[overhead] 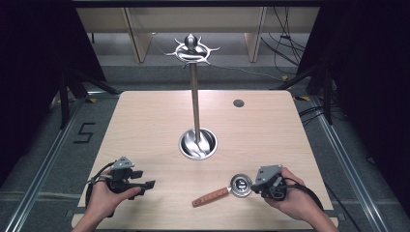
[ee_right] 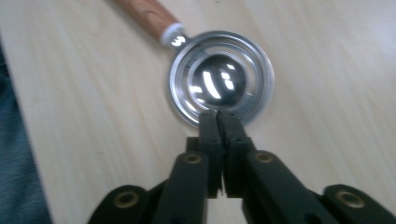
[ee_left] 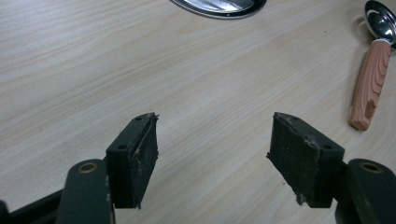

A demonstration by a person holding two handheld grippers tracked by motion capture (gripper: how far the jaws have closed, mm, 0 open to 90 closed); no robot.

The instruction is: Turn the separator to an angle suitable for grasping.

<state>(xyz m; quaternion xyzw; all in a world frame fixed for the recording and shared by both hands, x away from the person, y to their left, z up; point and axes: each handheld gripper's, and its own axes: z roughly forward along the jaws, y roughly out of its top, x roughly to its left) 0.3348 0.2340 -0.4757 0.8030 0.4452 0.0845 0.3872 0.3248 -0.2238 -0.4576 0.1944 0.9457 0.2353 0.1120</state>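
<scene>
A round metal utensil head (overhead: 240, 185) with a wooden handle (overhead: 210, 196) lies on the wooden table (overhead: 145, 121) near its front edge. My right gripper (overhead: 253, 184) is shut, and its tips pinch the near rim of the utensil head (ee_right: 219, 74) in the right gripper view, where the gripper (ee_right: 217, 115) points at the bowl. The handle (ee_right: 149, 14) runs away to the upper left. My left gripper (overhead: 149, 184) rests at the front left, open, with only bare wood between its jaws (ee_left: 212, 140). Far to the right in that view lie the handle (ee_left: 371, 84) and the head (ee_left: 383, 21).
A metal hanging stand rises from a round base (overhead: 198, 144) at the table's middle, with a pole (overhead: 195, 101) and a ring of hooks (overhead: 192, 48) on top. Its base edge (ee_left: 219, 5) shows in the left gripper view. A dark round plug (overhead: 238, 103) sits at the back right.
</scene>
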